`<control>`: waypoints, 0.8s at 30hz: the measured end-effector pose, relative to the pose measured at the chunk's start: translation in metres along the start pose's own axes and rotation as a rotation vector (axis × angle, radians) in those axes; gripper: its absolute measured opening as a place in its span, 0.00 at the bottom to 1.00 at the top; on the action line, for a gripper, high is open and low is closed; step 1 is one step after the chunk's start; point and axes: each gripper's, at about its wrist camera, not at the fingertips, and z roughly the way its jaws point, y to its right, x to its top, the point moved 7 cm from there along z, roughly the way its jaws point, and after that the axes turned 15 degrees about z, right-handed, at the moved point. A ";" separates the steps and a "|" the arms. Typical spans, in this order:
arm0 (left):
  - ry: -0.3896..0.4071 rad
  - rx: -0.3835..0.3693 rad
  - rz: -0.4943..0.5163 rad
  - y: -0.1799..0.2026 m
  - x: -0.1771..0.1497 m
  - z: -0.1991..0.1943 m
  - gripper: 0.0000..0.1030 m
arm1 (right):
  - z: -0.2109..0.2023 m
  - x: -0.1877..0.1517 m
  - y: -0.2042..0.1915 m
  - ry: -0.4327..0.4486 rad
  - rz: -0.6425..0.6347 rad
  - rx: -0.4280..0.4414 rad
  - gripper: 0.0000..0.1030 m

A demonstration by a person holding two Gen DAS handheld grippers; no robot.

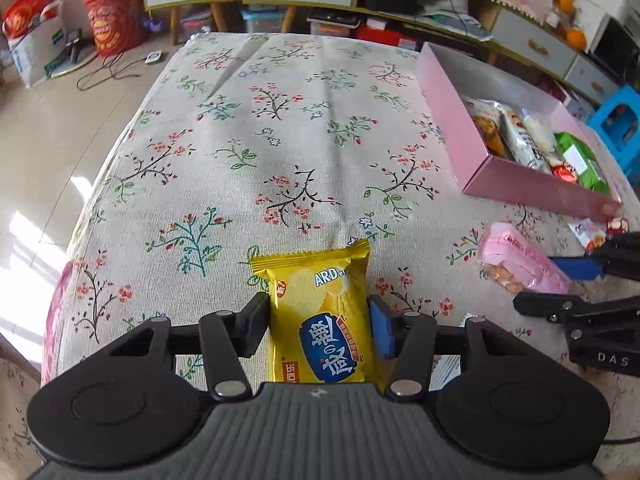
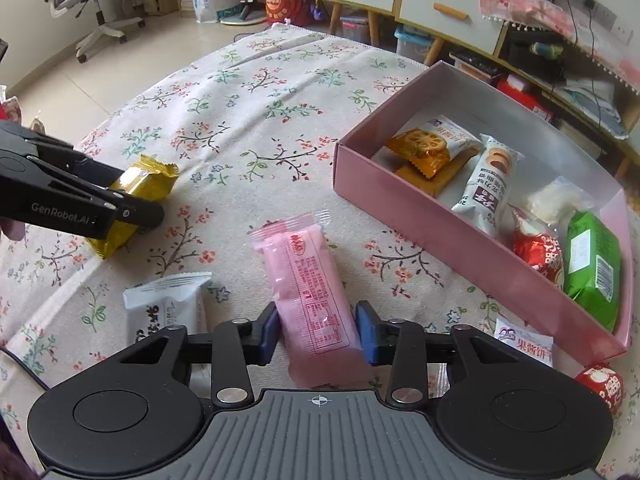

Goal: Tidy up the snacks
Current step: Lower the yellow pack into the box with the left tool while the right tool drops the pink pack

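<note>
My left gripper (image 1: 319,326) is shut on a yellow cracker packet (image 1: 320,312), pads pressed on both its sides; the packet also shows in the right wrist view (image 2: 138,196). My right gripper (image 2: 317,330) straddles a pink snack packet (image 2: 310,292) lying on the floral tablecloth; the blue pads sit at its sides and I cannot tell if they press it. The same pink packet shows in the left wrist view (image 1: 520,258). A pink box (image 2: 420,216) at the right holds several snacks.
A white packet (image 2: 168,304) lies left of my right gripper. A white cookie packet (image 2: 524,340) and a red round snack (image 2: 600,386) lie by the box's near corner. Cabinets, bags and a chair stand beyond the table.
</note>
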 end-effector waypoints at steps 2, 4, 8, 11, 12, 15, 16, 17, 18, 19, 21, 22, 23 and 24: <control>0.002 -0.014 -0.034 -0.001 0.001 -0.001 0.45 | -0.001 0.001 0.000 -0.011 0.031 0.004 0.35; 0.002 -0.038 -0.068 -0.002 0.002 -0.003 0.45 | -0.003 0.003 0.000 -0.018 0.062 0.016 0.34; 0.015 -0.088 -0.139 -0.003 0.005 -0.008 0.45 | -0.014 0.009 0.000 -0.025 0.146 0.063 0.33; 0.032 -0.112 -0.182 -0.004 0.008 -0.013 0.45 | -0.021 0.013 0.002 -0.027 0.199 0.100 0.33; 0.038 -0.117 -0.189 -0.003 0.009 -0.014 0.45 | -0.023 0.015 0.002 -0.027 0.214 0.108 0.33; 0.053 -0.125 -0.202 -0.001 0.013 -0.018 0.45 | -0.028 0.018 0.007 -0.026 0.262 0.130 0.33; 0.057 -0.128 -0.206 0.001 0.015 -0.019 0.45 | -0.031 0.019 0.010 -0.023 0.279 0.140 0.33; 0.062 -0.130 -0.207 0.002 0.016 -0.019 0.45 | -0.034 0.021 0.013 -0.018 0.297 0.154 0.33; 0.066 -0.129 -0.205 0.004 0.018 -0.020 0.45 | -0.038 0.024 0.016 -0.009 0.317 0.167 0.33; 0.069 -0.127 -0.200 0.005 0.020 -0.021 0.45 | -0.043 0.027 0.021 0.006 0.334 0.175 0.33; 0.077 -0.125 -0.196 0.008 0.023 -0.021 0.45 | -0.055 0.033 0.033 0.043 0.357 0.189 0.33; 0.078 -0.127 -0.200 0.009 0.025 -0.020 0.45 | -0.061 0.037 0.039 0.064 0.370 0.193 0.33; 0.082 -0.131 -0.206 0.010 0.027 -0.020 0.45 | -0.065 0.039 0.047 0.081 0.386 0.193 0.33; 0.087 -0.134 -0.212 0.012 0.030 -0.020 0.45 | -0.069 0.041 0.056 0.096 0.408 0.191 0.33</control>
